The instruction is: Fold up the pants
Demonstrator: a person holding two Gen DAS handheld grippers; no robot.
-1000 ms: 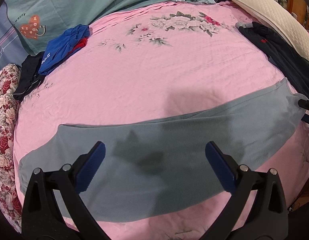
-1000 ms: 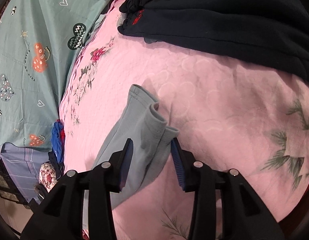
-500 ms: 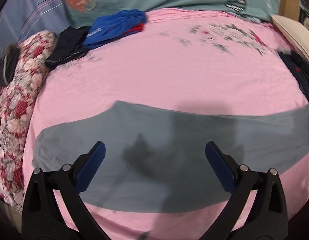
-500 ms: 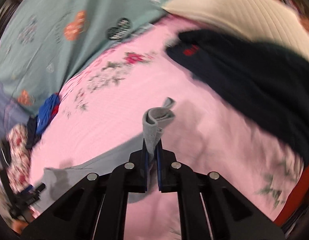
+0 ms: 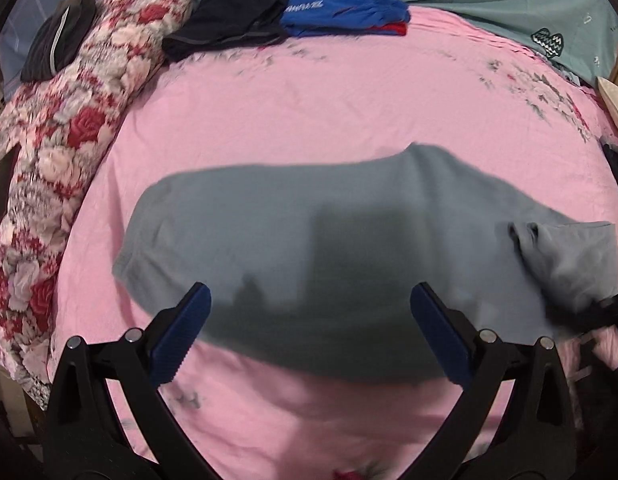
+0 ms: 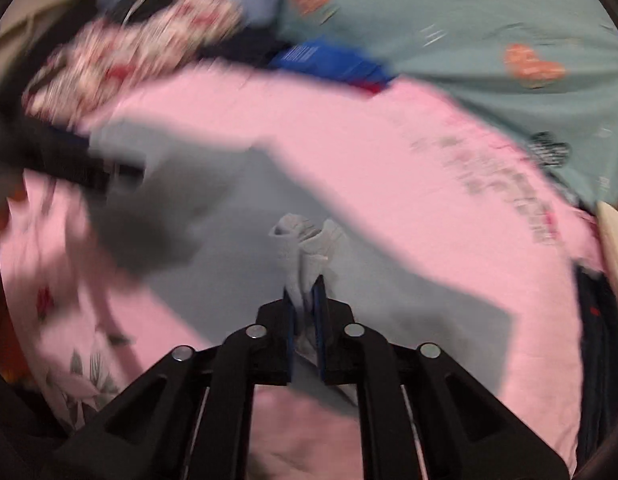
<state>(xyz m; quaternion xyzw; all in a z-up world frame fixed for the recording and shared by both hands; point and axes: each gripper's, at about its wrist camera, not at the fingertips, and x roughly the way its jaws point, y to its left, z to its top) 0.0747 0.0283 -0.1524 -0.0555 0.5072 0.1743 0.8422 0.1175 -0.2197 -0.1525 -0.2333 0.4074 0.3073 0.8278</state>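
Grey pants [image 5: 309,248] lie flat on the pink bedsheet [image 5: 309,112]. My left gripper [image 5: 309,332] is open and empty, hovering over the pants' near edge. My right gripper [image 6: 305,300] is shut on the bunched cuff end of the pants [image 6: 305,248] and holds it lifted over the rest of the grey cloth [image 6: 229,216]. In the left wrist view the carried end [image 5: 569,256] shows at the right, folded over the pants. The right wrist view is motion-blurred.
A floral quilt [image 5: 69,128] lies along the left side of the bed. Folded dark clothes [image 5: 225,28] and blue clothes [image 5: 341,12] sit at the far edge. A teal blanket [image 5: 489,4] lies behind them. Dark clothing [image 6: 597,320] lies at the right.
My right gripper closed on the pants' cuff end, lifted it and carried it leftward over the pants. My left gripper swung left along the pants, staying open.
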